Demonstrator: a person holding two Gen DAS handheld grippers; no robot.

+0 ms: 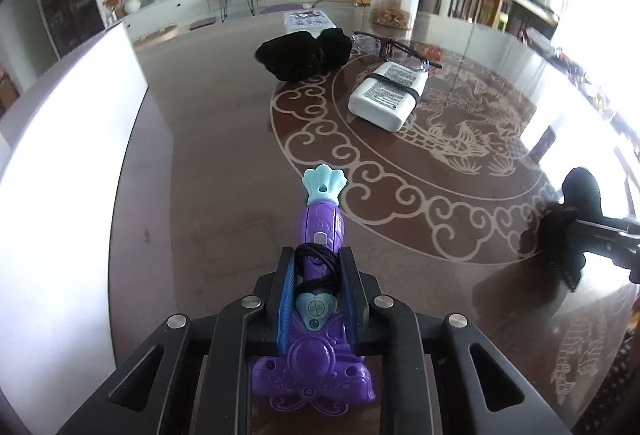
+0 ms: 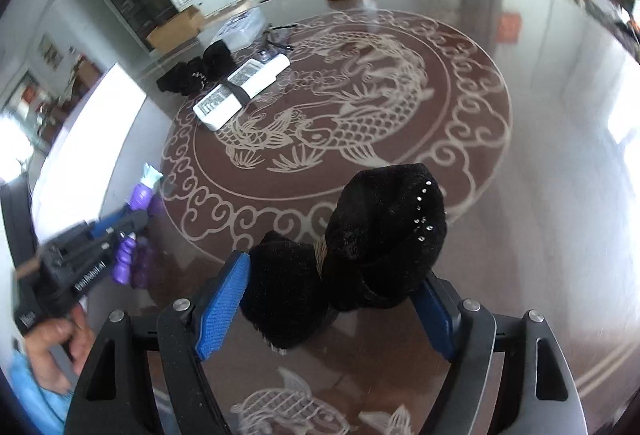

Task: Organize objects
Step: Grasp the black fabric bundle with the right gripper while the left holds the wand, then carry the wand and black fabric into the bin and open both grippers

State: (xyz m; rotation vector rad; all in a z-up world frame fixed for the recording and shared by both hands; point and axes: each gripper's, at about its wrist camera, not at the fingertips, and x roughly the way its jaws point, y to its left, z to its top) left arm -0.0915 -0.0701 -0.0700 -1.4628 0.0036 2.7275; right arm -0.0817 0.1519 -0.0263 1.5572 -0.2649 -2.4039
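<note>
A: Left wrist view: what's the left gripper (image 1: 318, 271) got?

B: It's clamped tight on the purple toy (image 1: 320, 235), near the tabletop's (image 1: 208, 171) left edge. Hard plastic, light, a bit slick; mid-body is the sensible hold.

A: Right wrist view?

B: The right gripper (image 2: 332, 299) stands fairly wide around a black glove (image 2: 360, 247) toward the near edge; whether the pads pinch it, I can't tell. Soft, floppy; best bunched.
</note>
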